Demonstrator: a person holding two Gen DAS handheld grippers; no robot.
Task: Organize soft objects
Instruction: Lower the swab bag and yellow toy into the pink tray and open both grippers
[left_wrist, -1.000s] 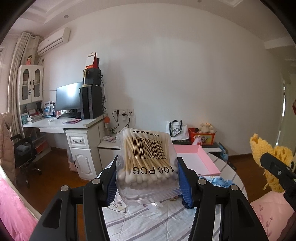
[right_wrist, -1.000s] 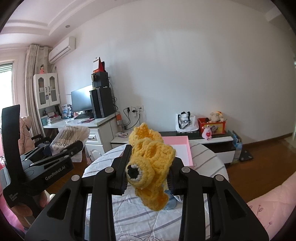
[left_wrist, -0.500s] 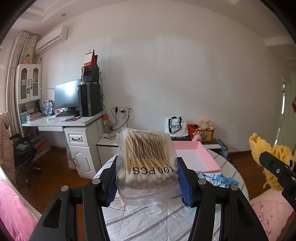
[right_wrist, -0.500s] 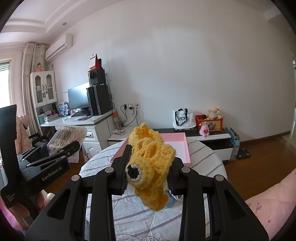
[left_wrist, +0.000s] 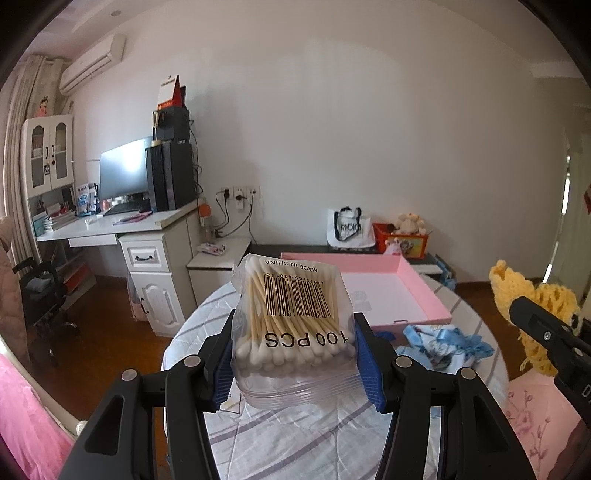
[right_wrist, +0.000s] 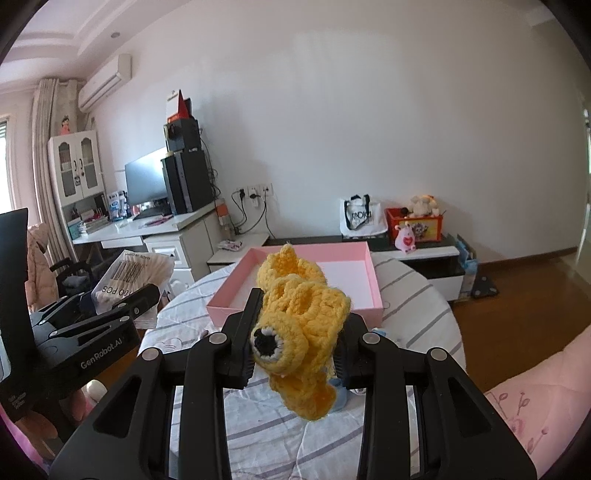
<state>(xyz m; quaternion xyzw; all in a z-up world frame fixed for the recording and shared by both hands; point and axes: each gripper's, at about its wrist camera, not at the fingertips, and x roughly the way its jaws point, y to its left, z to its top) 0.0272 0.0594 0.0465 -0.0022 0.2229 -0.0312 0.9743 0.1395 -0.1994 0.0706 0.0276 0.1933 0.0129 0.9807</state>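
My left gripper (left_wrist: 295, 354) is shut on a clear bag of cotton swabs (left_wrist: 293, 321), held above the round table. My right gripper (right_wrist: 295, 332) is shut on a yellow crocheted toy (right_wrist: 303, 314) with a black-and-white eye. Beyond both stands an open pink tray (left_wrist: 380, 295) (right_wrist: 306, 280) on the table, its white floor bare. The yellow toy (left_wrist: 532, 314) also shows at the right edge of the left wrist view, and the bag of cotton swabs (right_wrist: 129, 273) at the left of the right wrist view.
A blue patterned cloth (left_wrist: 443, 343) lies on the striped tablecloth (left_wrist: 295, 435) just in front of the tray. Behind the table are a white desk (left_wrist: 147, 236) with a monitor, a low cabinet (right_wrist: 417, 254) with toys, and pink bedding (right_wrist: 535, 417) at the right.
Both grippers have moved forward toward the pink tray, which looks larger and nearer now. Each grip is unchanged.
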